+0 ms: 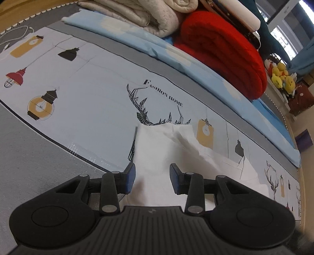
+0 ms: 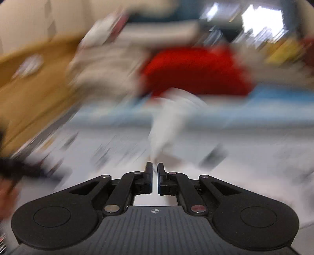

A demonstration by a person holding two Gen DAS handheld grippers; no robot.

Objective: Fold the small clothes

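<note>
A small white garment (image 1: 168,155) lies on the printed bed sheet (image 1: 82,94), partly folded, with rumpled layers toward the right. My left gripper (image 1: 152,177) is open, its blue-padded fingers low over the garment's near edge with white cloth between them. The right wrist view is heavily motion-blurred. My right gripper (image 2: 155,172) has its fingers nearly together, and a strip of the white garment (image 2: 168,121) rises from between the tips, lifted above the sheet.
A red folded blanket (image 1: 221,53) and beige quilts (image 1: 137,15) are stacked on a light blue sheet (image 1: 149,43) at the far side of the bed. A white cable (image 1: 17,33) lies at far left. Yellow plush toys (image 1: 282,76) sit at right.
</note>
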